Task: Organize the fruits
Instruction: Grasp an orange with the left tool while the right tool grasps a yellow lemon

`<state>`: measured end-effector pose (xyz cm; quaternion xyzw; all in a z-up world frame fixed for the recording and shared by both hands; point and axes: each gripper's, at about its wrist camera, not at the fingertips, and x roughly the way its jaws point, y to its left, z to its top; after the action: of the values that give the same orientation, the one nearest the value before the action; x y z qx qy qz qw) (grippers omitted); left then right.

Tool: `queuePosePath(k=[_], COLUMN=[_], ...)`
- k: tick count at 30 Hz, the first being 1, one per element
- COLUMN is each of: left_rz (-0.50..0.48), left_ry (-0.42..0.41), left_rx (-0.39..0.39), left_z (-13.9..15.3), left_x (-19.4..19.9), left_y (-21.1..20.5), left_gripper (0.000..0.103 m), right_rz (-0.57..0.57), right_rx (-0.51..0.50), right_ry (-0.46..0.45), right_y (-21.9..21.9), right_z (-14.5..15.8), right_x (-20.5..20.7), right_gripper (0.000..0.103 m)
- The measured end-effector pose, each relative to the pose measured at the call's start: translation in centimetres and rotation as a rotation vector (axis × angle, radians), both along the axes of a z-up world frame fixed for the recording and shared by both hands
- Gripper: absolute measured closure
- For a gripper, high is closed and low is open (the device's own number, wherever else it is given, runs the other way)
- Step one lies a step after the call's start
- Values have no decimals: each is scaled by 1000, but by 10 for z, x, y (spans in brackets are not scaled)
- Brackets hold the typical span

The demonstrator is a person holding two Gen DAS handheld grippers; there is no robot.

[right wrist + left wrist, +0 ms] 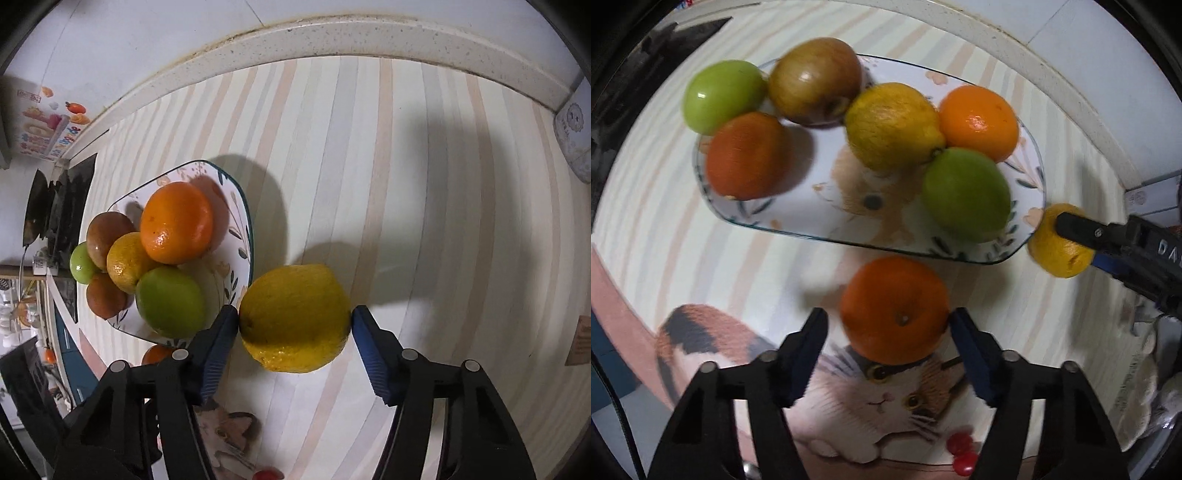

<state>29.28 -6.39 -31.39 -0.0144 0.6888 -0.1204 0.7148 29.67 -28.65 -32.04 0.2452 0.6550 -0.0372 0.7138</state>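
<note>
Two grippers and eight fruits are in view; I list findings from largest item down.

- Striped table cover [665,229], pastel bands with a printed cat at the near edge, spans the whole work surface and runs up to a pale speckled kerb at the wall.
- Plate [820,177], rounded-rectangular with a leaf border and a cat motif, sits on the cover. I count six fruits on it, and its centre is bare.
- Left gripper [886,317] points steeply down with its jaws partly spread around the loose orange [894,306]. One pad touches the peel while the other stands just clear of it, so I record it as not clamped. This orange rests on the cover just beside the plate's near rim, stem scar facing the camera.
- Right gripper [294,317] also points steeply down. Both blue pads meet the skin of the loose lemon [291,310], so I record it as gripping that fruit. The lemon lies on the cover just off the plate's corner.
- On one half of the plate, the large green fruit [966,194], plated lemon [894,125] and bright orange [979,122] touch one another.
- On the other half, the russet apple [816,79], dark orange [746,155] and small green fruit [722,96] are bunched, with the green one at the rim.
</note>
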Motion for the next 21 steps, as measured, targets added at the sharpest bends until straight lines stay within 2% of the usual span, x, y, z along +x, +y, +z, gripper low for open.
queuePosePath(k=[5, 12, 15, 21], left_rz=[-13, -41, -53, -59], left_ry=[-18, 4, 10, -38], left_rx=[7, 41, 56, 77], left_z=[1, 5, 5, 8], left_x=[-5, -46, -63, -64], left_y=[-3, 15, 18, 5], left_gripper=[44, 44, 44, 43], right_rz=[56, 188, 210, 220], right_rx=[7, 13, -24, -47], right_ry=[32, 74, 58, 50], right_y=[13, 53, 64, 70], right_z=[4, -1, 2, 3], right_x=[-21, -76, -83, -82], right_gripper=[37, 37, 37, 37])
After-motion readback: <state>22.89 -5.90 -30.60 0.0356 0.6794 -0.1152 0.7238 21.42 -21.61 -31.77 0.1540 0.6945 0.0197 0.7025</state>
